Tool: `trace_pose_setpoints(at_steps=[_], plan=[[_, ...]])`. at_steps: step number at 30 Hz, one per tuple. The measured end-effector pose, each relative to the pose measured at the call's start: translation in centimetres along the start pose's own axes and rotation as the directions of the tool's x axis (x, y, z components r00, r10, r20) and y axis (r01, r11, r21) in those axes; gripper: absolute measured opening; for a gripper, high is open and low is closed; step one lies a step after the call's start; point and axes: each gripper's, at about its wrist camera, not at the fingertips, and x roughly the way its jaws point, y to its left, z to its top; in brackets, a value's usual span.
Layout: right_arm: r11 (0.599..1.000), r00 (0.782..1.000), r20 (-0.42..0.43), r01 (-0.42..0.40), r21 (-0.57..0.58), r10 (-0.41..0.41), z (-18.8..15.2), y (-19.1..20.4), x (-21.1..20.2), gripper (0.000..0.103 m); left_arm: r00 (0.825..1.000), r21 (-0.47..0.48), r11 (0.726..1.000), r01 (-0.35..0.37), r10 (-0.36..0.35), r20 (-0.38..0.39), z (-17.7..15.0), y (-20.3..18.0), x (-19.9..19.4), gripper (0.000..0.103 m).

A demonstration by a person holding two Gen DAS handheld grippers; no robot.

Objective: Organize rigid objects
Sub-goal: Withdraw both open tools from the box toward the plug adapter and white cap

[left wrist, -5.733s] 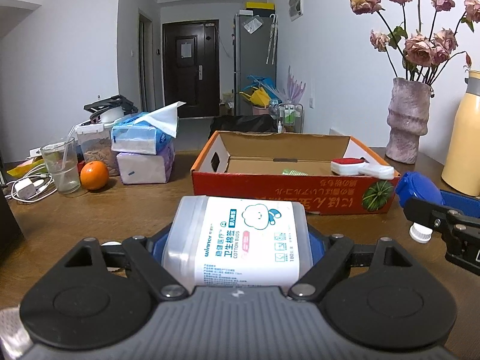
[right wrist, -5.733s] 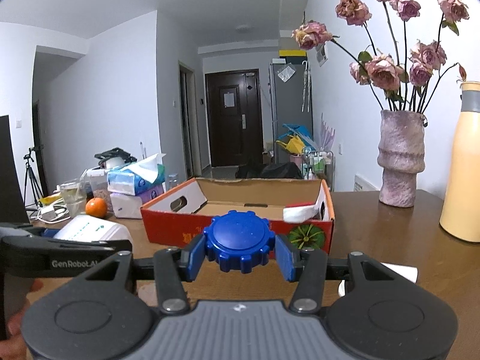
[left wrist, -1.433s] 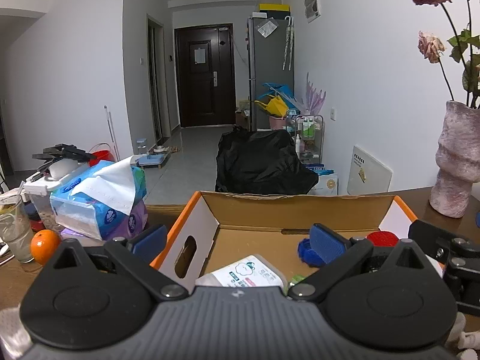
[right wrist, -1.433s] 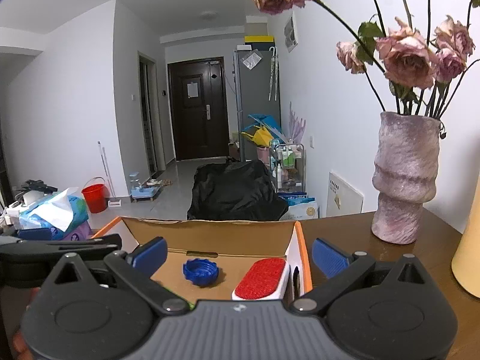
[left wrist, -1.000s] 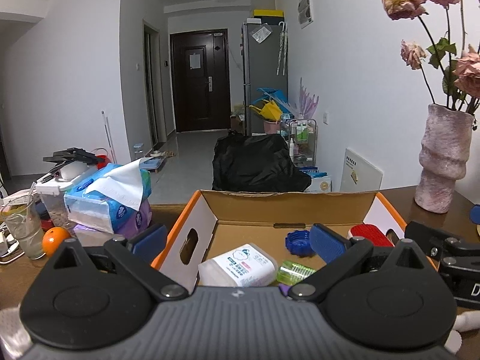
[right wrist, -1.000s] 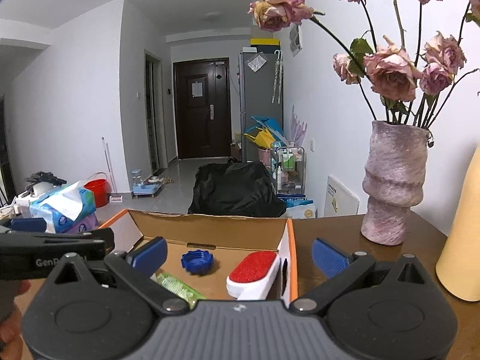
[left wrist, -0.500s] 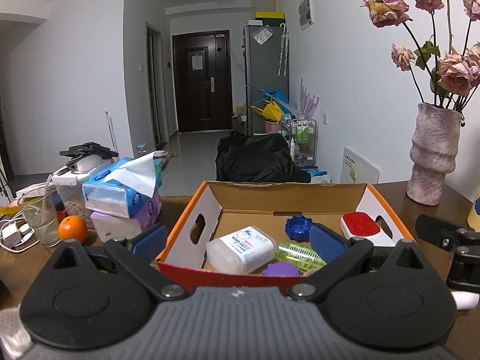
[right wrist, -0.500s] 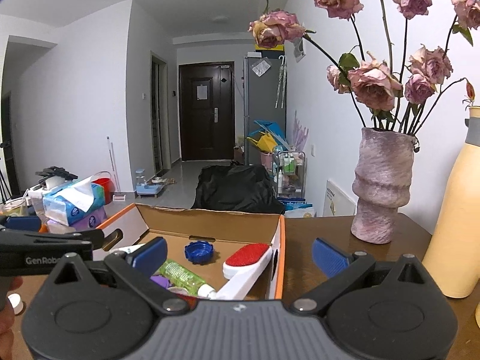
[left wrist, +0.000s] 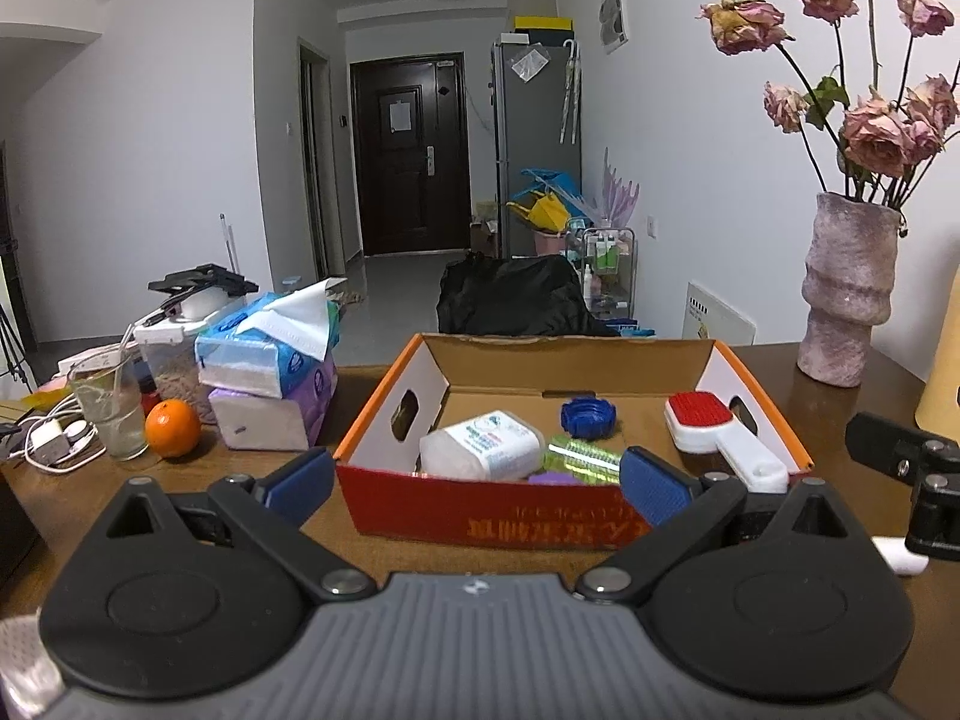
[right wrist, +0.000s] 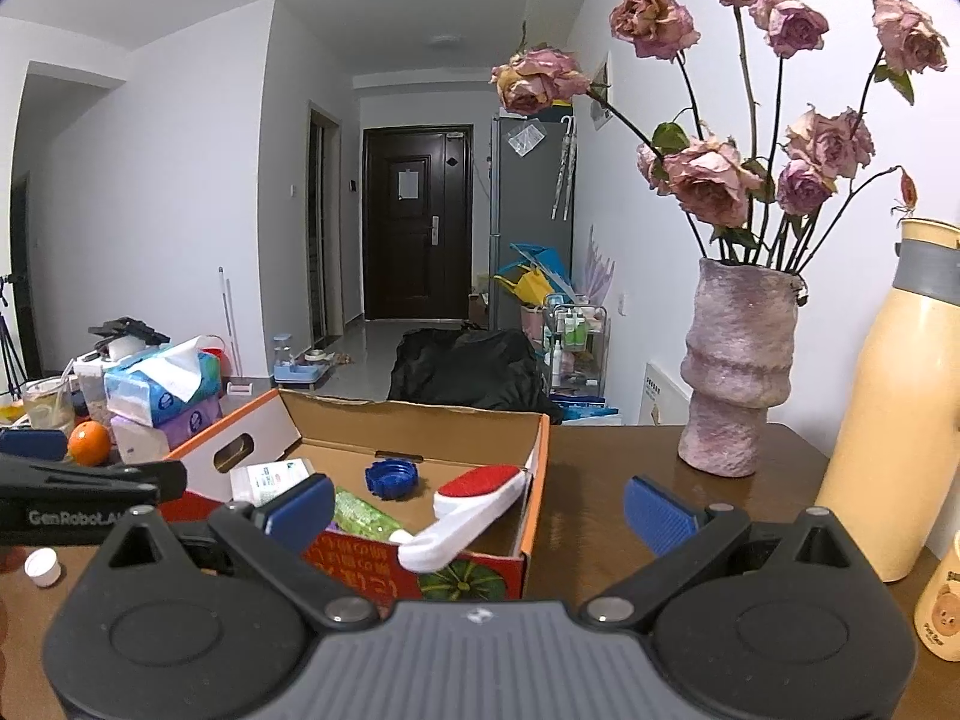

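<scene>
In the cardboard box (left wrist: 492, 510), cotton-bud tub (left wrist: 480, 444) and blue cap (left wrist: 589, 417) now lie released.

Premises: a lived-in home, viewed from a dark wooden bench (left wrist: 384, 552) toward an entrance hallway. A dark front door (left wrist: 410, 151) closes the far end of the hall, with a grey refrigerator (left wrist: 536, 138) beside it and a wire rack of bottles (left wrist: 606, 258) near its foot. Household clutter on the bench's left edge: stacked tissue packs (left wrist: 270, 378), an orange (left wrist: 173, 427), a drinking glass (left wrist: 108, 408), charger cables (left wrist: 51, 441). At the right edge stand a pink vase (right wrist: 741, 372) of dried roses (right wrist: 714, 177) and a cream flask (right wrist: 894, 408). A mop handle (right wrist: 227, 324) and pet feeder (right wrist: 294, 369) occupy the tiled hall floor.
</scene>
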Motion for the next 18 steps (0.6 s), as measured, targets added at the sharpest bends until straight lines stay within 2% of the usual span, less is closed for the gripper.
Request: trace_pose_setpoints(at_steps=[18], plan=[[0.999, 0.998, -0.055, -0.026, -0.037, 0.024, -3.4, -2.1, -4.8, 0.103, 0.998, -0.001, 1.000, 0.008, -0.008, -0.062, -3.1, -2.3, -5.8, 0.103]])
